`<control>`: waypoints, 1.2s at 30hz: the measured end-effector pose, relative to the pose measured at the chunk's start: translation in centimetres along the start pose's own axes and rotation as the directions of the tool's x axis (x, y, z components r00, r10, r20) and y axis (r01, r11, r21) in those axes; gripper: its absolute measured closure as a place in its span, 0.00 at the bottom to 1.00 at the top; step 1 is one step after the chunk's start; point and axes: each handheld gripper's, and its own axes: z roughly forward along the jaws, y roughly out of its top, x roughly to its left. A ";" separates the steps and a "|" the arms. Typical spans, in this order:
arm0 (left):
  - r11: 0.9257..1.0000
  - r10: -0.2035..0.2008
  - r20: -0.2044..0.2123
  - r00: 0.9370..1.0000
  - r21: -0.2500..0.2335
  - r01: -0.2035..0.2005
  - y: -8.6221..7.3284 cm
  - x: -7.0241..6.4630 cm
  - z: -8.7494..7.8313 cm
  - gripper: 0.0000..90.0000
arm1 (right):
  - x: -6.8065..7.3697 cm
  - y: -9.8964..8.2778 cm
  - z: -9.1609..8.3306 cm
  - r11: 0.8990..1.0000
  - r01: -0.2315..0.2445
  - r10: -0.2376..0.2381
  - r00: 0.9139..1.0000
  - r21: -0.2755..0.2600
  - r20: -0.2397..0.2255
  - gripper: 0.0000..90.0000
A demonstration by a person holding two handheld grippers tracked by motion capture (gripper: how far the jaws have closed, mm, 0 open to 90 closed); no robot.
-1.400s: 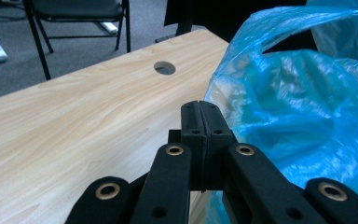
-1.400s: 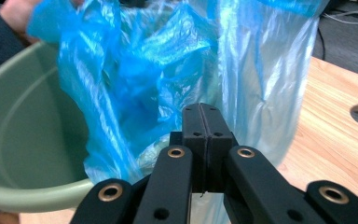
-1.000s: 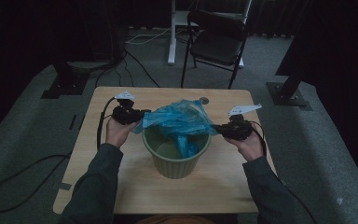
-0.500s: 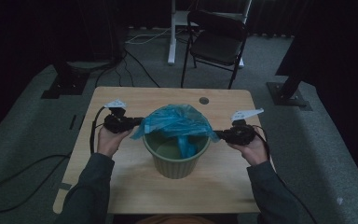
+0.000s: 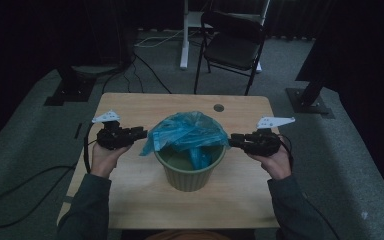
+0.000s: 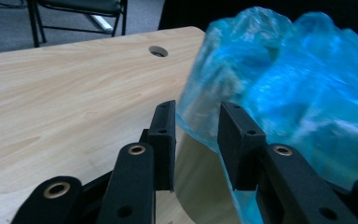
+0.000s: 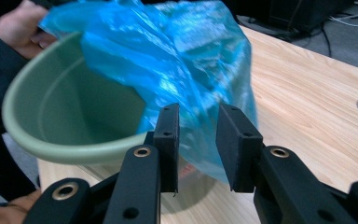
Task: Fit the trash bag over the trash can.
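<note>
A green bin [image 5: 189,167] stands mid-tabletop [image 5: 130,107], nearer the person's edge, with a blue bag [image 5: 186,131] bunched over its far rim and partly hanging inside. Left gripper [image 5: 139,133] and right gripper [image 5: 234,140] flank it, pointing inward at rim height. Both have just been opening; the jaws stand apart and released, bag film just ahead of each pair, nothing pinched. The bag's loose edge lies closer to the left gripper.
</note>
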 end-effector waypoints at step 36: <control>0.998 0.065 0.185 0.981 0.005 -0.067 -3.5 -4.6 -0.9 0.90 | 1.8 -1.8 0.3 0.995 0.063 -0.045 0.976 0.081 -0.213 1.00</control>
